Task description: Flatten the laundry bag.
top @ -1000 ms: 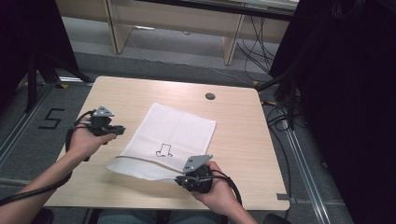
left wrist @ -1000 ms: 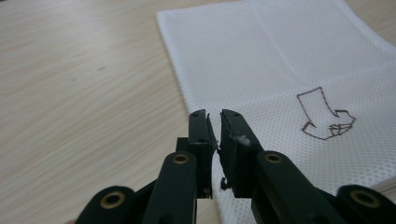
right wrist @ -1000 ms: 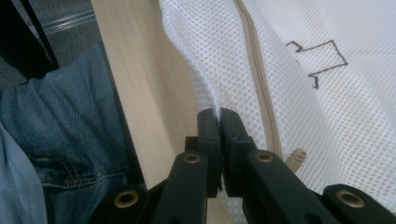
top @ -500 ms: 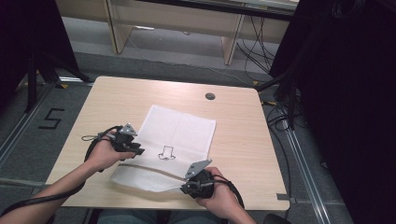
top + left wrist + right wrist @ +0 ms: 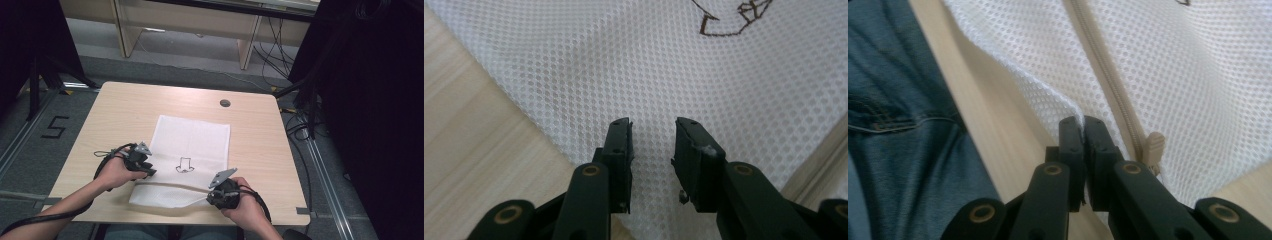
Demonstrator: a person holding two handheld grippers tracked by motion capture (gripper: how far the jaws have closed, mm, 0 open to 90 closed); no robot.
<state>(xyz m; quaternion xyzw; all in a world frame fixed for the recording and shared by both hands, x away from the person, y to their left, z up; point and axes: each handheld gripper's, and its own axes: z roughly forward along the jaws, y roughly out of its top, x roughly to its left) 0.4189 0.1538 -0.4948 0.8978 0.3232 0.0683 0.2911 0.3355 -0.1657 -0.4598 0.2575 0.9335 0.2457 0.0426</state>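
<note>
A white mesh bag point(image 5: 192, 145) with a small line drawing point(image 5: 184, 165) lies flat on the wooden table point(image 5: 150, 105). My left gripper point(image 5: 147, 169) sits low over the bag's left edge. Its jaws point(image 5: 653, 135) have just been opening and stand apart above the mesh point(image 5: 624, 65), with nothing pinched between them. My right gripper point(image 5: 212, 193) is at the bag's near right corner. There the jaws point(image 5: 1083, 125) are shut on the mesh edge point(image 5: 1173, 75), right beside the beige zipper point(image 5: 1103, 65) and its pull tab point(image 5: 1154, 147).
A round cable hole point(image 5: 225, 103) sits near the table's far right. The near table edge runs just under my right gripper, with the person's jeans point(image 5: 893, 125) below it. Cables and desk legs point(image 5: 250, 50) stand on the floor beyond.
My left hand came in from the table's left side, moving right and down to the bag's left edge, with its jaws opened wider. The right gripper shifted slightly, keeping its hold.
</note>
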